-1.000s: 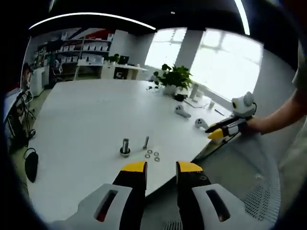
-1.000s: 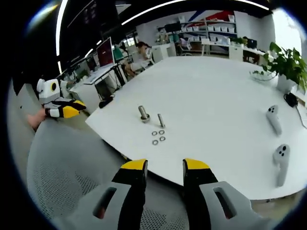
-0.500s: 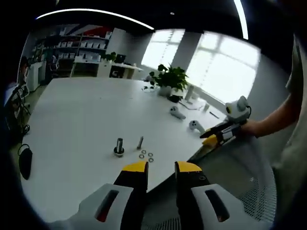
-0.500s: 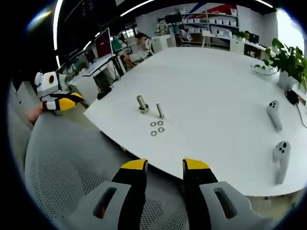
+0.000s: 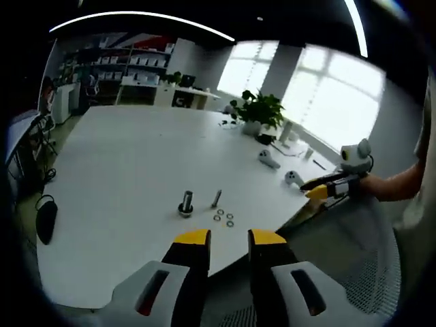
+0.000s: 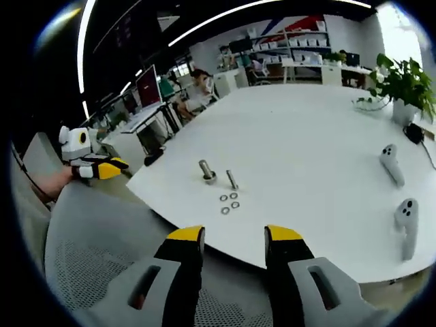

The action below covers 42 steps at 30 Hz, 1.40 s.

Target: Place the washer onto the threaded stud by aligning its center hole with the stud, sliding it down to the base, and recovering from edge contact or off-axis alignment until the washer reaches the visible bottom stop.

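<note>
On the white table [image 5: 122,157] a thick threaded stud [image 5: 186,203] stands upright on its base, with a thinner stud [image 5: 216,198] just to its right. Three small washers [image 5: 223,217] lie flat in a cluster in front of them. My left gripper [image 5: 229,238] hovers short of the table edge, open and holding nothing. In the right gripper view the same thick stud [image 6: 206,171], thin stud [image 6: 232,180] and washers [image 6: 229,202] sit near the table's front edge. My right gripper [image 6: 234,235] hangs open above a chair, apart from them.
Two white handheld controllers [image 6: 390,162] [image 6: 407,218] lie on the table's right side, and a potted plant [image 6: 402,82] stands behind them. A grey mesh chair [image 6: 88,252] sits below the table edge. A black object [image 5: 46,228] lies off the table's left. Desks and shelves fill the background.
Both views have shifted a little with the hands. The studs and washers lie where they were. Both grippers remain open and away from the parts.
</note>
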Each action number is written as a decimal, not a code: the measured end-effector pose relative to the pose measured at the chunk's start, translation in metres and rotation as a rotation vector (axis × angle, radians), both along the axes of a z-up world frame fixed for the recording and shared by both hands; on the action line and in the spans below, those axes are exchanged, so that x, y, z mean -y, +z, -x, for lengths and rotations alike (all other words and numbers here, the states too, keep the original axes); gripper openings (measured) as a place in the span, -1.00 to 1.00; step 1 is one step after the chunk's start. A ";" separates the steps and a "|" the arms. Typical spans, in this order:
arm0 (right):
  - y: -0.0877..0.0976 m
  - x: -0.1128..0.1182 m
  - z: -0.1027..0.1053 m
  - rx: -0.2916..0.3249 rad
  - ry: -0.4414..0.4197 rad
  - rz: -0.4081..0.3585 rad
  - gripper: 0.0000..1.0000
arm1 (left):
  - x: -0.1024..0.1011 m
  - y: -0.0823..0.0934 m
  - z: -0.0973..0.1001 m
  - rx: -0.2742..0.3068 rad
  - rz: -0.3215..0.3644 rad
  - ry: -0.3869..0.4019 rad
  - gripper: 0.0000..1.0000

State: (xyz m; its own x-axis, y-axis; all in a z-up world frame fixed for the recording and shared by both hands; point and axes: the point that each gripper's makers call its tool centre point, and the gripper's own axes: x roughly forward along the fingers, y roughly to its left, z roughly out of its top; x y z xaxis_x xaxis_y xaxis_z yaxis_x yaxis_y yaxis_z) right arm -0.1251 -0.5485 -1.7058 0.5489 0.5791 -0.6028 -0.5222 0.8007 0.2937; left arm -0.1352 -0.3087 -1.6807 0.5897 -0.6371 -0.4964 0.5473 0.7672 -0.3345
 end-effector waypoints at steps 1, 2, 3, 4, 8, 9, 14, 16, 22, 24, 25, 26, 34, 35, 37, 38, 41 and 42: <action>0.000 -0.001 0.001 0.016 0.023 0.014 -0.19 | -0.001 -0.001 0.001 0.005 -0.020 -0.003 -0.60; 0.001 -0.003 0.001 0.024 0.035 0.020 -0.18 | -0.002 0.000 0.001 0.007 -0.021 -0.002 -0.60; 0.001 -0.005 0.002 0.018 0.038 0.010 -0.17 | -0.002 0.001 0.001 0.009 -0.018 0.002 -0.59; 0.001 -0.006 0.002 0.012 0.042 0.005 -0.15 | -0.002 0.001 0.000 0.008 -0.013 0.008 -0.58; -0.006 -0.019 0.014 -0.045 0.139 0.016 -0.10 | -0.001 0.001 0.000 0.011 -0.027 0.003 -0.54; -0.009 -0.023 0.021 -0.068 0.185 0.031 -0.10 | -0.001 -0.001 0.000 0.009 -0.035 -0.004 -0.54; -0.021 -0.030 0.031 -0.151 0.274 0.043 -0.09 | -0.004 -0.004 0.002 -0.012 -0.043 0.005 -0.52; -0.020 -0.031 0.027 -0.168 0.273 0.019 -0.09 | -0.005 -0.005 0.002 -0.017 -0.048 0.011 -0.51; -0.016 -0.024 0.002 -0.091 0.317 0.092 -0.17 | -0.011 -0.007 0.001 -0.022 -0.060 0.036 -0.51; -0.015 -0.022 -0.006 -0.083 0.321 0.101 -0.17 | -0.009 -0.009 0.002 -0.031 -0.072 0.027 -0.50; -0.016 -0.022 -0.009 -0.077 0.323 0.104 -0.17 | -0.009 -0.010 0.002 -0.033 -0.076 0.025 -0.50; -0.017 -0.022 -0.012 -0.073 0.326 0.110 -0.17 | -0.010 -0.011 0.002 -0.033 -0.082 0.027 -0.50; -0.046 -0.048 -0.026 -0.090 0.500 0.242 -0.25 | -0.016 -0.009 0.000 -0.026 -0.076 0.071 -0.49; -0.049 -0.052 -0.027 -0.087 0.507 0.249 -0.29 | -0.016 -0.010 0.000 -0.028 -0.077 0.070 -0.49; -0.058 -0.057 -0.031 -0.086 0.523 0.276 -0.31 | -0.017 -0.010 0.000 -0.032 -0.070 0.076 -0.49; -0.068 -0.056 -0.033 -0.106 0.533 0.296 -0.30 | -0.018 -0.009 0.000 -0.031 -0.068 0.079 -0.49; -0.076 -0.067 -0.036 -0.134 0.537 0.278 -0.23 | -0.019 -0.012 0.000 -0.046 -0.067 0.084 -0.46; -0.076 -0.074 -0.040 -0.127 0.524 0.259 -0.22 | -0.019 -0.013 0.000 -0.049 -0.069 0.084 -0.45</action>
